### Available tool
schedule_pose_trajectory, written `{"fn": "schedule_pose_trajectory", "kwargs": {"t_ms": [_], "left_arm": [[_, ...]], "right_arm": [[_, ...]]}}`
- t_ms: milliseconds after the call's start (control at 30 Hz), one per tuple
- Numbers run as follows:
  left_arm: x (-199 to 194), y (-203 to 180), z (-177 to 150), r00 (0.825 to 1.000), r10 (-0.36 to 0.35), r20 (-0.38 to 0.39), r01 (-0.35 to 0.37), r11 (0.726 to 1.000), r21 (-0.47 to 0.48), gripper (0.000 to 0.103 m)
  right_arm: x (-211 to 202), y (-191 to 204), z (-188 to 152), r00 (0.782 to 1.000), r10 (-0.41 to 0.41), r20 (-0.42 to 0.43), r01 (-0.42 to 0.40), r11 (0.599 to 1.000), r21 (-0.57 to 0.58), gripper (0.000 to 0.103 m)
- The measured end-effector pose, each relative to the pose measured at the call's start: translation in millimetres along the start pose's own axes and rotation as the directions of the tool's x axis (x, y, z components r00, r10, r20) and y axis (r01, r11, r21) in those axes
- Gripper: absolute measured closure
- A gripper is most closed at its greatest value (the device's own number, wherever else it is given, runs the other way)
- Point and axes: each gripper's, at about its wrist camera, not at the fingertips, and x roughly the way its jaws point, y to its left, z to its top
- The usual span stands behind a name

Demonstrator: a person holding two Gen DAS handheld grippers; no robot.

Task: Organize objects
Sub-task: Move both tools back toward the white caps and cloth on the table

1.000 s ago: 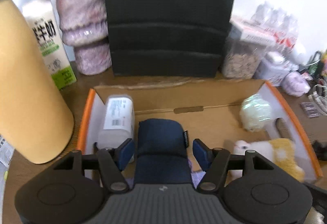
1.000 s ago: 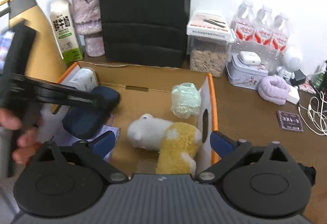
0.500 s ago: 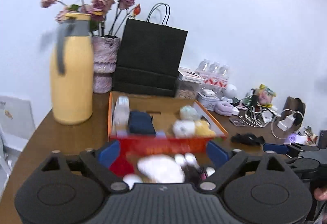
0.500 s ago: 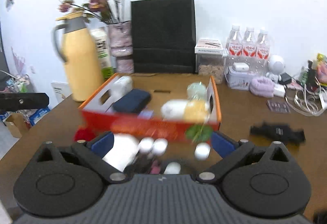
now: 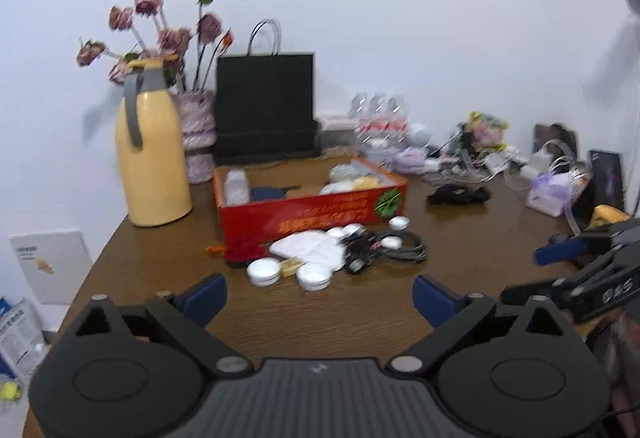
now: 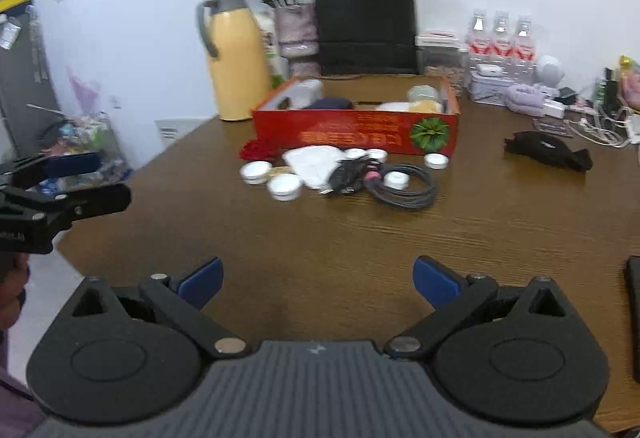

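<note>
Two hand-held grippers above a brown wooden bench [image 6: 400, 238], both drawn back from the red box [image 6: 356, 132]. Left hand-held gripper [image 5: 320, 296]: blue pads spread wide after just opening further, nothing between them, only bare bench below. Right hand-held gripper [image 6: 318, 284]: jaws likewise wide apart and empty.

Red box near the middle of the bench, open at the top, holding a white bottle [image 6: 308, 94] and a dark blue pouch [image 6: 330, 103] at its left end, a pale wrapped ball [image 6: 422, 93] and a white-and-yellow plush toy [image 6: 412, 106] at its right end.

Loose objects just in front of the box: several small round white tins [image 6: 285, 186], a white cloth [image 6: 314, 162], a coiled dark cable [image 6: 404, 186], a small black item [image 6: 347, 174] touching the cable, and a red flower-like piece [image 6: 258, 150] at the left corner of the box.

Behind the box: yellow jug [image 6: 238, 58], vase of dried roses [image 6: 296, 30], black paper bag [image 6: 364, 20], three water bottles [image 6: 500, 38]. Well to the right, apart from the pile, a black fabric item [image 6: 548, 150].
</note>
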Motion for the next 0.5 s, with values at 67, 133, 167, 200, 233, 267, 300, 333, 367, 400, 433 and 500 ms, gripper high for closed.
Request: {"fn": "schedule_pose_trajectory", "kwargs": {"t_ms": [67, 133, 167, 200, 233, 267, 300, 333, 367, 400, 433, 500], "left_arm": [[10, 5, -3, 1.0, 0.027, -0.01, -0.027, 1.0, -0.016, 0.004], [23, 15, -5, 0.999, 0.035, -0.008, -0.036, 0.998, -0.042, 0.004], [31, 21, -5, 0.999, 0.055, -0.001, -0.054, 0.996, -0.066, 0.004], [37, 27, -5, 0.997, 0.071, 0.005, -0.07, 0.994, -0.083, 0.005], [44, 34, -5, 0.996, 0.084, 0.009, -0.083, 0.992, -0.099, 0.006], [54, 41, -4, 0.996, 0.09, 0.004, -0.089, 0.99, -0.113, 0.006], [63, 48, -2, 0.996, 0.087, -0.007, -0.087, 0.989, -0.122, 0.009], [76, 55, -1, 0.996, 0.082, -0.028, -0.085, 0.988, -0.13, 0.014], [87, 61, 1, 0.996, 0.08, -0.044, -0.085, 0.987, -0.134, 0.017], [98, 65, 2, 0.995, 0.081, -0.058, -0.088, 0.987, -0.138, 0.02], [110, 70, 3, 0.994, 0.079, -0.073, -0.089, 0.986, -0.139, 0.021], [134, 75, 3, 0.993, 0.069, -0.096, -0.082, 0.987, -0.135, 0.024]], "right_arm": [[6, -4, 6, 1.0, -0.023, 0.019, 0.023, 1.0, 0.015, 0.0], [14, -8, 11, 0.997, -0.057, 0.061, 0.056, 0.998, 0.024, 0.0], [18, -10, 14, 0.991, -0.099, 0.095, 0.096, 0.995, 0.033, 0.0], [24, -12, 18, 0.979, -0.153, 0.132, 0.148, 0.988, 0.045, 0.0], [31, -14, 21, 0.97, -0.191, 0.149, 0.185, 0.981, 0.053, 0.0], [40, -16, 25, 0.966, -0.21, 0.151, 0.203, 0.977, 0.061, 0.0], [51, -20, 30, 0.967, -0.213, 0.138, 0.204, 0.976, 0.072, 0.0], [62, -24, 35, 0.971, -0.206, 0.125, 0.196, 0.977, 0.082, 0.0], [73, -27, 39, 0.973, -0.198, 0.115, 0.188, 0.978, 0.09, 0.0], [85, -29, 44, 0.975, -0.195, 0.109, 0.186, 0.979, 0.089, 0.0], [95, -29, 47, 0.976, -0.193, 0.105, 0.185, 0.98, 0.078, 0.0], [116, -27, 56, 0.976, -0.193, 0.105, 0.189, 0.981, 0.043, 0.001]]}}
